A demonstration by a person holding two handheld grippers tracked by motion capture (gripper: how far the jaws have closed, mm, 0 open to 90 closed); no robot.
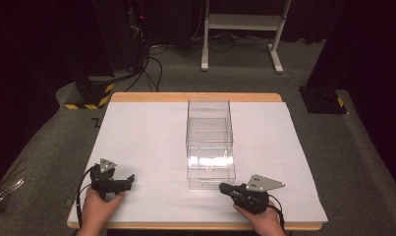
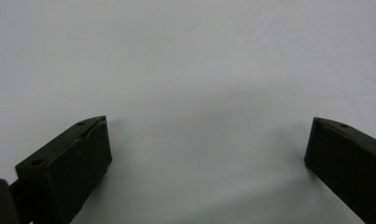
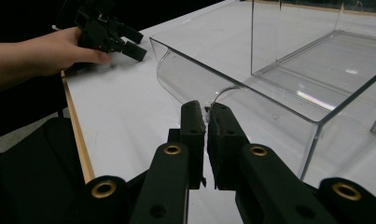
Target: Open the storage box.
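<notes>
A clear plastic drawer box (image 1: 209, 123) stands in the middle of the white table. Its clear drawer (image 1: 211, 173) sticks out toward the front edge. My right gripper (image 1: 222, 187) is at the drawer's front, pointing left, and its jaws are shut on the curved clear front lip (image 3: 208, 108). The inside of the drawer (image 3: 316, 60) looks bare. My left gripper (image 1: 130, 180) rests low over the table at the front left, well apart from the box, held in a hand (image 3: 50, 49). Its jaws stand wide open over bare white surface, with nothing between the fingertips (image 2: 94, 135).
The white table top (image 1: 146, 132) has a wooden rim (image 1: 195, 97). Beyond it are grey floor, cables (image 1: 151, 69), a white frame's legs (image 1: 240, 29) and black stands with yellow-striped bases (image 1: 90, 96).
</notes>
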